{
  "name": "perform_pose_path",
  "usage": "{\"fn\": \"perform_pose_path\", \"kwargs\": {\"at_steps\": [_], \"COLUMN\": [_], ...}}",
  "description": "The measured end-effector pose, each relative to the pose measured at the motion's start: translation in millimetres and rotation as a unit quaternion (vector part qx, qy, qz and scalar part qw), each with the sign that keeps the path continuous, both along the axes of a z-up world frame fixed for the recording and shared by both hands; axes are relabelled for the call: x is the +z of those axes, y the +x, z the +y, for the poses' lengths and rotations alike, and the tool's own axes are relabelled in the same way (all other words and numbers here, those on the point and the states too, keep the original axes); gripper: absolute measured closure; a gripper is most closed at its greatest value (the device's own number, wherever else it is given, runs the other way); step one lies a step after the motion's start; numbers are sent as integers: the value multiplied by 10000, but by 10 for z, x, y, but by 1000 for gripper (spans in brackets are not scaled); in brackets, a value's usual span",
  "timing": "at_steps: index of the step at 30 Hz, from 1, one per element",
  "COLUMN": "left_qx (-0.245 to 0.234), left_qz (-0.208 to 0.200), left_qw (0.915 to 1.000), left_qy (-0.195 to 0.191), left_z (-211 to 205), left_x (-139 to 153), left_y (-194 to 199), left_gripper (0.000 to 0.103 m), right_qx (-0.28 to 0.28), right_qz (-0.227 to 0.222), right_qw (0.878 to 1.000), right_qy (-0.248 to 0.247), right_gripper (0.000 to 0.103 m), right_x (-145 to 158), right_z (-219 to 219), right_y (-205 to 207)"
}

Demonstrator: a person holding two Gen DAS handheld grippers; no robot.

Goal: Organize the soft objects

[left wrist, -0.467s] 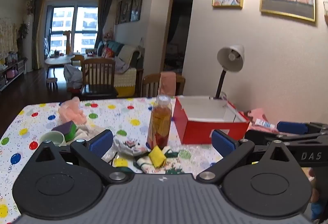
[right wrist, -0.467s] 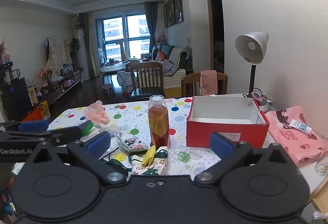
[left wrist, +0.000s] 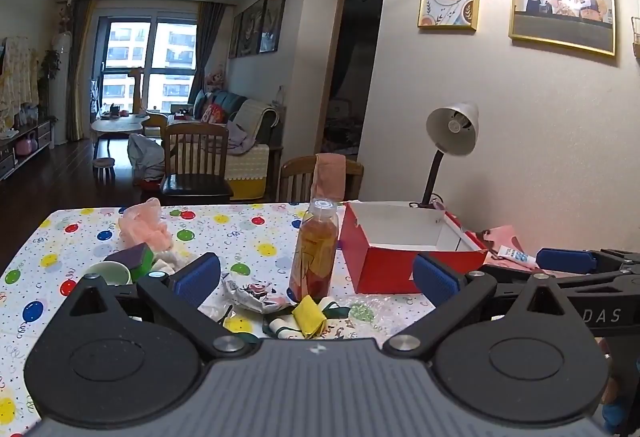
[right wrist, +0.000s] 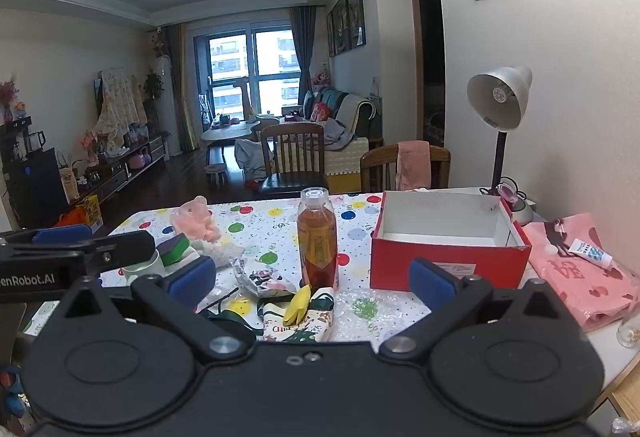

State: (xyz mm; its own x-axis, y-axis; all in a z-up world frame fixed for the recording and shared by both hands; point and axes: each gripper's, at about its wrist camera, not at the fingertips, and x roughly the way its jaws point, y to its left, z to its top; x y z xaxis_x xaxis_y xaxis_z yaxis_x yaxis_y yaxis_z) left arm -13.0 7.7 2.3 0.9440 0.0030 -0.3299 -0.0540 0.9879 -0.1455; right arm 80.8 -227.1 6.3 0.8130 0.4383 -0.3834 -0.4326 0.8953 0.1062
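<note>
A: Both tools first. How do they stand?

B: The left tool (left wrist: 316,279) has its blue pads spread wide with nothing between them, and the right tool (right wrist: 312,279) likewise. Each hovers above the near edge of the desk (left wrist: 248,233), over the clutter.

A: Where are the soft things?

B: A pink plush (left wrist: 146,225) lies on the far left of the balloon-print cloth. Near the middle, just in front of the bottle of amber drink (left wrist: 314,249), a printed cloth (right wrist: 300,321) lies crumpled with a folded yellow piece (left wrist: 308,317) on top. The tool bodies cut off its lower edge in both views.

A: And the box?

B: The red box (right wrist: 444,261) stands open to the right of the bottle; its white inside looks bare, though the near wall hides the floor closest to us. Right of it lies a pink bag (right wrist: 580,277) with a small tube (right wrist: 590,251) on it.

A: Anything hard to make out?

B: A green-and-purple sponge (left wrist: 134,259) sits by a pale cup (left wrist: 110,273), half hidden behind the left tool's finger. A crinkled wrapper (right wrist: 260,275) lies beside the bottle; its print I cannot read.
</note>
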Motion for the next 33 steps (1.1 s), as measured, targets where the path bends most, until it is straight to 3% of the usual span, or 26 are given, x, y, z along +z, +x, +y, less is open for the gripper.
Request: {"fn": "perform_pose_path", "kwargs": {"at_steps": [19,33], "left_qx": [127,23], "left_qz": [-132,-205], "left_qw": [9998,9991], "left_qy": [85,371], "left_z": [9,-36], "left_x": [33,51], "left_y": [-61,-87], "left_gripper": [0,0], "right_qx": [33,-9], "right_qz": [-64,-197], "right_qw": [10000,9998], "right_qy": [-2,57], "right_gripper": [0,0], "right_x": [-13,33], "right_z": [8,17], "right_y": [-40,-140]}}
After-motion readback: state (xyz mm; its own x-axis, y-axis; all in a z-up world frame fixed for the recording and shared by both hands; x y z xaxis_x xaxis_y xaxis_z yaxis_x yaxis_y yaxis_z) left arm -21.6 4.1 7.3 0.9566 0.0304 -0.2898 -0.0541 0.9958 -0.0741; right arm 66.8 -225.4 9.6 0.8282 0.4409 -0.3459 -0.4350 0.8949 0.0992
